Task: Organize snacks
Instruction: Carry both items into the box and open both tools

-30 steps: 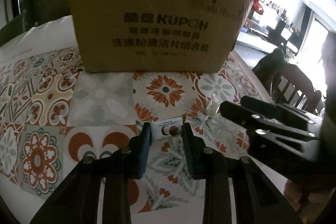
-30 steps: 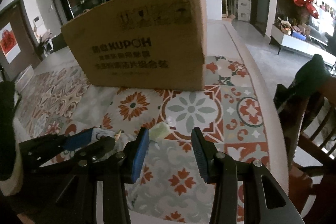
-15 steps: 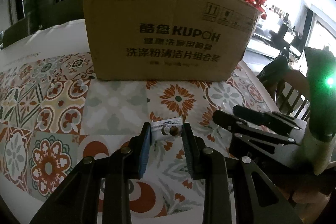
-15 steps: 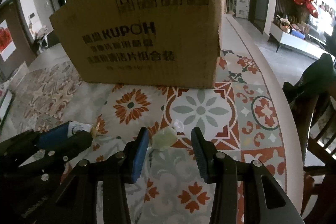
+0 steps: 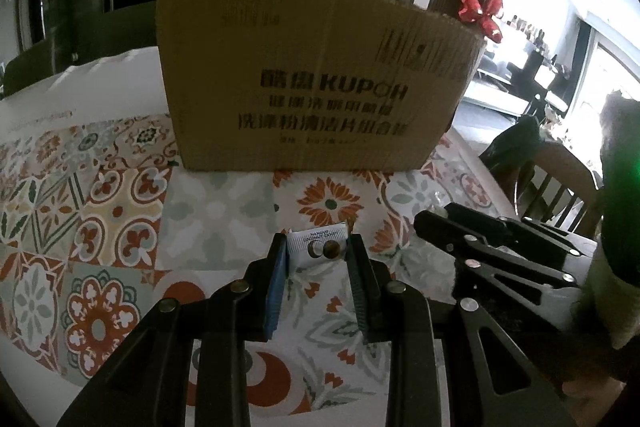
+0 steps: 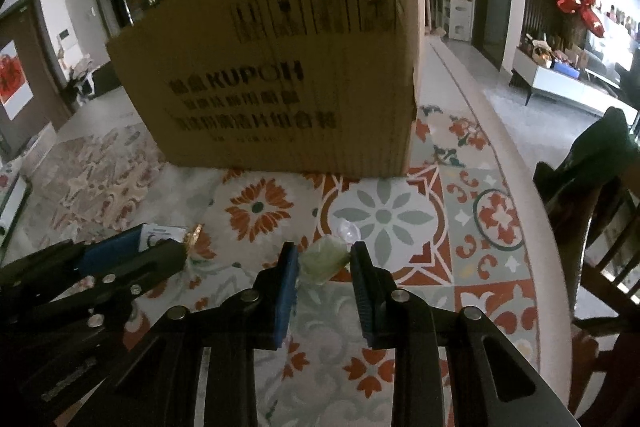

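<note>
Two grips: one snack each — both low over the patterned tablecloth [image 5: 120, 227].
Left gripper [image 5: 318, 255]: clamped on white candy packet [image 5: 318, 247], pinched by its ends.
Right gripper [image 6: 325, 261]: closing on green wrapped sweet [image 6: 323, 261], pads just meeting it.
Cardboard box [image 5: 312, 79]: close ahead — likely drop-off.

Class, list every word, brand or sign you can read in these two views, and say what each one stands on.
"KUPOH": brand printed on the cardboard box.
Chinese lines under it: too blurred to read.
Handling signs near the box's top edge: smeared, unreadable.
Small print on the white snack packet in the left gripper: too small to read.
</note>
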`<state>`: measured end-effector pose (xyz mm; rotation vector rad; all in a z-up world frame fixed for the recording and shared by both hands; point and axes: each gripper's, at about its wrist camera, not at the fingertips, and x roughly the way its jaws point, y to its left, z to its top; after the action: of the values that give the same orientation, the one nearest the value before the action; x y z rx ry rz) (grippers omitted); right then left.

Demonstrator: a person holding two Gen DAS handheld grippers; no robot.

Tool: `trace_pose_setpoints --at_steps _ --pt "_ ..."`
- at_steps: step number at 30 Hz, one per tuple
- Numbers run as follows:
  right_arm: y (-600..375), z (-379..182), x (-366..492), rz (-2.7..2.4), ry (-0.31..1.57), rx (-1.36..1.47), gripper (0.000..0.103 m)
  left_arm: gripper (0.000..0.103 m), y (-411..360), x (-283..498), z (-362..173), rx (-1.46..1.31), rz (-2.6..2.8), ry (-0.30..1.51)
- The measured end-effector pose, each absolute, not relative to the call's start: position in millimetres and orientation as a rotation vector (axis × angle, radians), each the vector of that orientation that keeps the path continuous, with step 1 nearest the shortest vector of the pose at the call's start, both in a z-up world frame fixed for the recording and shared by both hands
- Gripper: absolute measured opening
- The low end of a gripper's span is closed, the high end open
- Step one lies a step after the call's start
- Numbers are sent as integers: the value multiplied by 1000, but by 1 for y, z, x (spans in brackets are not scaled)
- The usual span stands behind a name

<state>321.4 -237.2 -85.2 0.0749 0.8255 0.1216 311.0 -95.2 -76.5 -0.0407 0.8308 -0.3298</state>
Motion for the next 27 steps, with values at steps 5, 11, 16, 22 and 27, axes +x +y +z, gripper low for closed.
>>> trace_pose_setpoints --at_steps 5,11,16,22,27 --pt "-236 -61 313 127 768 80 28 29 -93 307 -58 -41 -336 793" --pt "-237 -26 303 136 693 89 28 29 -89 301 -24 -38 -345 722" --pt "-237 -1 297 143 633 103 28 29 -84 296 7 -50 -350 656" --pt "-235 30 299 152 562 109 28 29 -81 303 37 -24 -340 584" --pt "-234 47 311 151 525 99 28 29 -82 318 53 -6 -326 549"
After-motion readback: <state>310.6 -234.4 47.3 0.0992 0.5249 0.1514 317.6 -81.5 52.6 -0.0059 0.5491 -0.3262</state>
